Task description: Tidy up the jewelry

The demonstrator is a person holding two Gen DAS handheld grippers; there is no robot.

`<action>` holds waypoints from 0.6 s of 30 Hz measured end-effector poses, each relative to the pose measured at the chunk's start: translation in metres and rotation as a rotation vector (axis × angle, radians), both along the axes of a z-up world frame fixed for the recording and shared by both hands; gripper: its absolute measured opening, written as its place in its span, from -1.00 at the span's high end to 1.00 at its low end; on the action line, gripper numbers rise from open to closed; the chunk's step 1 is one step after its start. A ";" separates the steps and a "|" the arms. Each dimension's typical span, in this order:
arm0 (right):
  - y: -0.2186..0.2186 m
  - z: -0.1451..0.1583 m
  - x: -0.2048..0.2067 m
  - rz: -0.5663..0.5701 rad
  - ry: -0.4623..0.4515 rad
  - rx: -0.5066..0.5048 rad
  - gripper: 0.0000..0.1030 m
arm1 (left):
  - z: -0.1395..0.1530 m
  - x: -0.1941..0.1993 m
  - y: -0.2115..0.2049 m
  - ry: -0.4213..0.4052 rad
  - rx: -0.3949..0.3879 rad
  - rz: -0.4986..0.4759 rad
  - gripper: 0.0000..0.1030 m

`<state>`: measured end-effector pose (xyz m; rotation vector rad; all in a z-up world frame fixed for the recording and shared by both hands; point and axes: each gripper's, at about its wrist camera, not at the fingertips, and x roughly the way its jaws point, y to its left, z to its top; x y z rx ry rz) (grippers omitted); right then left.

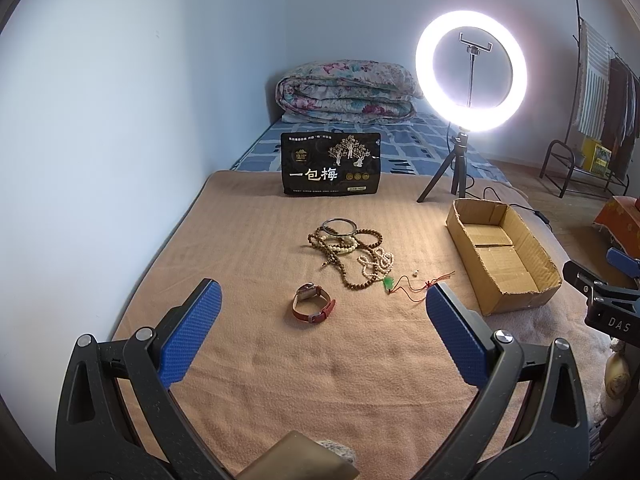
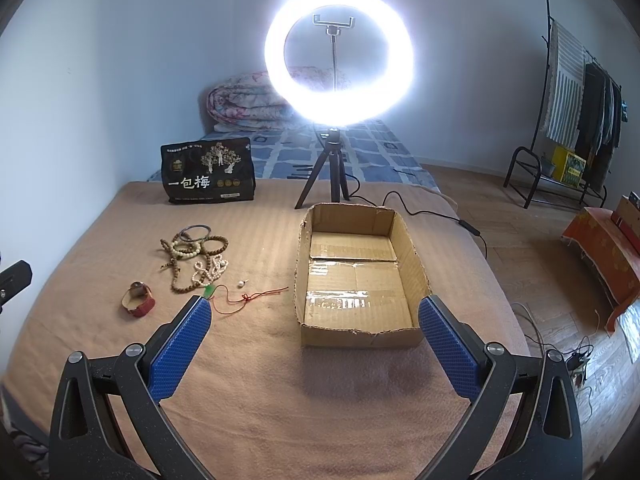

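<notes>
- A red-strapped wristwatch [image 1: 313,303] lies on the tan blanket [image 1: 320,380] that covers the bed, straight ahead of the left gripper [image 1: 322,312], between its two blue pads and just beyond their tips.
- Farther ahead of those jaws sits a tangle of jewelry: a brown bead necklace [image 1: 352,272], a metal bangle [image 1: 339,227], a pale bead bracelet [image 1: 347,245] and a white bead strand [image 1: 378,264], all overlapping.
- A green pendant on red cord [image 1: 387,283] lies just beyond the left gripper's right-hand pad; a small white bead [image 1: 416,273] is nearby.
- The left gripper's jaws are spread wide and grasp nothing.
- An open cardboard box [image 2: 416,264] rests ahead of the right gripper [image 2: 316,314], between its pads; no jewelry shows inside it.
- The right gripper's jaws are likewise released and hold nothing.
- Beyond the jewelry stands a black snack bag [image 1: 331,164]; a lit ring light on a tripod [image 2: 339,56] stands behind the box.
</notes>
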<state>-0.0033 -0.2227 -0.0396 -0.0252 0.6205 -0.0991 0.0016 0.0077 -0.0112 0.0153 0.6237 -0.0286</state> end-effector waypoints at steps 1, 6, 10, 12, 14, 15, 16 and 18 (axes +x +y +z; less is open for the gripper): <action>0.000 0.000 0.000 0.000 -0.001 0.001 -0.99 | 0.000 0.000 0.000 0.000 0.000 0.000 -1.00; 0.000 0.000 0.000 -0.002 0.002 0.001 -0.99 | 0.000 0.000 0.000 0.000 -0.002 0.001 -1.00; -0.001 -0.002 0.000 -0.004 0.004 0.001 -0.99 | 0.000 0.001 0.000 0.001 0.000 -0.001 -1.00; -0.001 -0.002 0.000 -0.004 0.004 0.001 -0.99 | 0.000 0.000 0.000 0.001 0.000 0.000 -1.00; -0.001 -0.002 0.000 -0.004 0.004 0.001 -0.99 | 0.000 0.001 0.000 0.001 -0.001 0.000 -1.00; -0.002 -0.002 0.000 -0.004 0.005 0.002 -0.99 | 0.000 0.001 0.001 0.002 -0.001 0.001 -1.00; -0.001 -0.002 0.000 -0.004 0.004 0.002 -0.99 | -0.001 0.000 0.002 0.004 -0.002 0.001 -1.00; -0.001 -0.002 0.000 -0.003 0.005 0.001 -0.99 | -0.001 0.000 0.002 0.003 -0.003 0.001 -1.00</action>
